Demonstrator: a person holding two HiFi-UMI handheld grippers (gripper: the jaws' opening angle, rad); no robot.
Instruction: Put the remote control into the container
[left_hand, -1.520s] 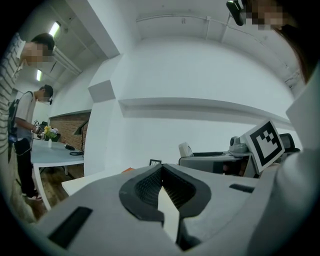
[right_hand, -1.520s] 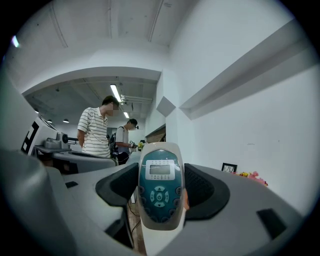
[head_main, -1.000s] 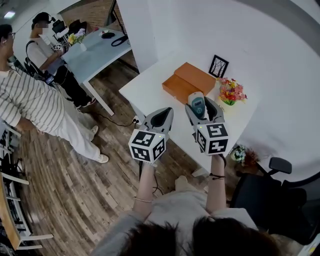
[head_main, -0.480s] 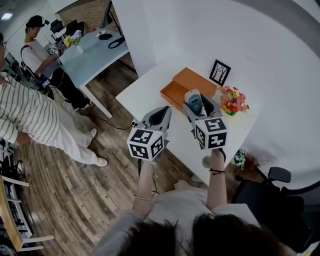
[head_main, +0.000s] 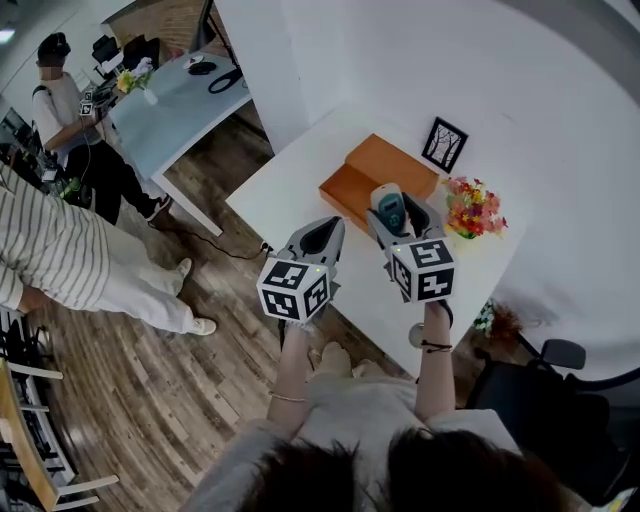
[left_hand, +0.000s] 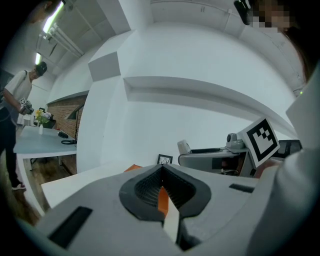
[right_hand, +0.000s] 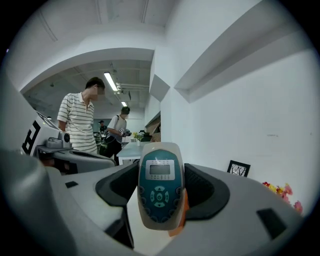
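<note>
A white remote control (right_hand: 160, 186) with a teal face and small screen stands upright between the jaws of my right gripper (head_main: 398, 212), which is shut on it. In the head view the remote control (head_main: 389, 205) hangs over the near end of the orange container (head_main: 376, 172) on the white table (head_main: 290, 195). My left gripper (head_main: 318, 235) is held beside the right one over the table's front edge, its jaws shut with nothing in them. A strip of the orange container (left_hand: 162, 201) shows past those shut jaws (left_hand: 162, 187).
A small framed picture (head_main: 444, 144) leans on the wall behind the container, and a bunch of flowers (head_main: 473, 208) stands to its right. Two people (head_main: 60, 250) stand on the wood floor at left near a grey table (head_main: 170, 104). An office chair (head_main: 540, 385) sits at lower right.
The view has shifted slightly; both grippers stay side by side, the right one holding the remote control a little closer over the orange container. The people at left have drifted toward the frame edge.
</note>
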